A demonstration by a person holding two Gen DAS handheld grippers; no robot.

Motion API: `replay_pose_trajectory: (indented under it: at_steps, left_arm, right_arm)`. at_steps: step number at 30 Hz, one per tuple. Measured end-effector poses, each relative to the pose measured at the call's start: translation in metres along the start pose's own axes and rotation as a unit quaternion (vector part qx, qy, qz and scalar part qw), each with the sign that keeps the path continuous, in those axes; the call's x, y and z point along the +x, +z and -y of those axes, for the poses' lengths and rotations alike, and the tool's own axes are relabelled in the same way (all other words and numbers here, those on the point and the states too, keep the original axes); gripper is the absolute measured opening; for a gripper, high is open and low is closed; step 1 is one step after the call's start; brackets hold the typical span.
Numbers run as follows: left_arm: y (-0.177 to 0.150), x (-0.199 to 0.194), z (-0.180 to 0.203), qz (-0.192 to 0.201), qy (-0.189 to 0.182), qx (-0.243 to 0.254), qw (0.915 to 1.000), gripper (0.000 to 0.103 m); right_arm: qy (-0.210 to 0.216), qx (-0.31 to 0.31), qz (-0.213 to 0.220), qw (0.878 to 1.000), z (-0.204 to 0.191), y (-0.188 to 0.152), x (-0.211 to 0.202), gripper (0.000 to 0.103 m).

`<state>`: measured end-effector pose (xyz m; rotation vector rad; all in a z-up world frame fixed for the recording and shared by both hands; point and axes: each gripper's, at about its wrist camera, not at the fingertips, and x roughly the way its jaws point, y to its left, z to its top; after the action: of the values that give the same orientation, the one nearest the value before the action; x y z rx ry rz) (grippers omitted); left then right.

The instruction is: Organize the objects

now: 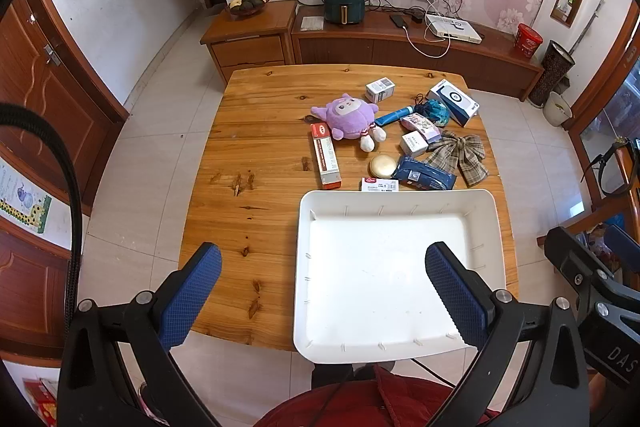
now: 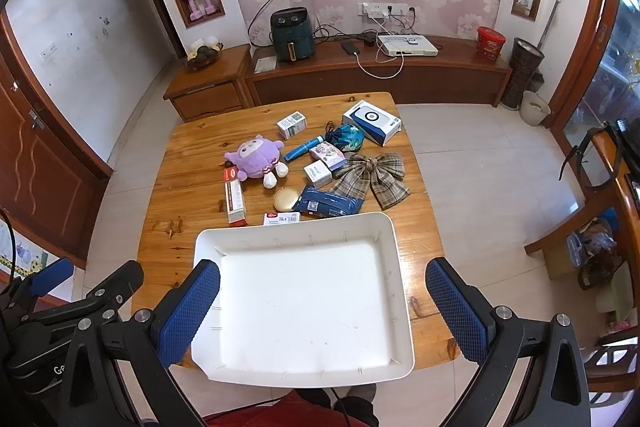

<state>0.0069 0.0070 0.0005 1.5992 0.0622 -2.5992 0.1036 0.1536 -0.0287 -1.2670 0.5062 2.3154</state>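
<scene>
Empty white tray (image 2: pixel 400 291) set on the wooden counter (image 1: pixel 256 155), purple plush (image 1: pixel 350 117), plaid bow (image 2: pixel 370 177) and what may be small cartons scattered beyond it, left gripper (image 1: pixel 323 301) and right gripper (image 2: pixel 322 311) both held above with fingers spread wide, nothing gripped.

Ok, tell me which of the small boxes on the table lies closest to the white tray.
The flat white box with the red logo, lying right against the tray's far rim. The long red-and-white box sits a bit farther off; the other boxes lie well beyond.

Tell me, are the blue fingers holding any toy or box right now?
No, nothing is held. The left gripper and right gripper are both wide open above the empty white tray; the toys lie untouched on the table.
</scene>
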Motion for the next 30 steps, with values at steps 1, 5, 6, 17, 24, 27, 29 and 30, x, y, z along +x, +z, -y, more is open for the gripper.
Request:
replay_pose_trajectory:
  at_steps: [1, 5, 6, 17, 24, 27, 29, 30]
  left_arm:
    - [0.0, 0.0, 0.0, 0.0, 0.0, -0.001, 1.0, 0.102]
    - [0.0, 0.0, 0.0, 0.001, 0.002, -0.003, 1.0, 0.102]
    - [0.0, 0.0, 0.0, 0.001, 0.002, -0.004, 1.0, 0.102]
    - [0.0, -0.002, 0.002, 0.004, 0.005, -0.015, 0.9999, 0.102]
    - [-0.003, -0.004, 0.006, 0.01, 0.004, -0.023, 0.9997, 0.102]
    - [-0.003, -0.006, 0.008, 0.013, 0.008, -0.027, 0.9995, 0.102]
    - [-0.004, -0.007, 0.009, 0.015, 0.011, -0.031, 0.9993, 0.102]
    - [-0.004, -0.007, 0.009, 0.016, 0.013, -0.033, 0.9992, 0.102]
  right_arm:
    - [0.001, 0.0, 0.0, 1.0, 0.0, 0.0, 0.0, 0.103]
    - [0.009, -0.008, 0.0, 1.0, 0.002, 0.0, -0.001, 0.103]
    - [0.01, -0.01, 0.0, 1.0, 0.002, 0.001, -0.002, 0.103]
    - [0.034, -0.035, 0.001, 0.999, 0.007, -0.001, -0.004, 0.103]
    - [0.099, -0.135, -0.005, 0.986, 0.01, -0.001, -0.006, 0.103]
    - [0.101, -0.136, -0.001, 0.986, 0.011, -0.001, -0.007, 0.103]
    - [0.103, -0.136, 0.001, 0.985, 0.012, 0.0, -0.008, 0.103]
    - [0.103, -0.137, 0.003, 0.985, 0.012, 0.001, -0.009, 0.103]
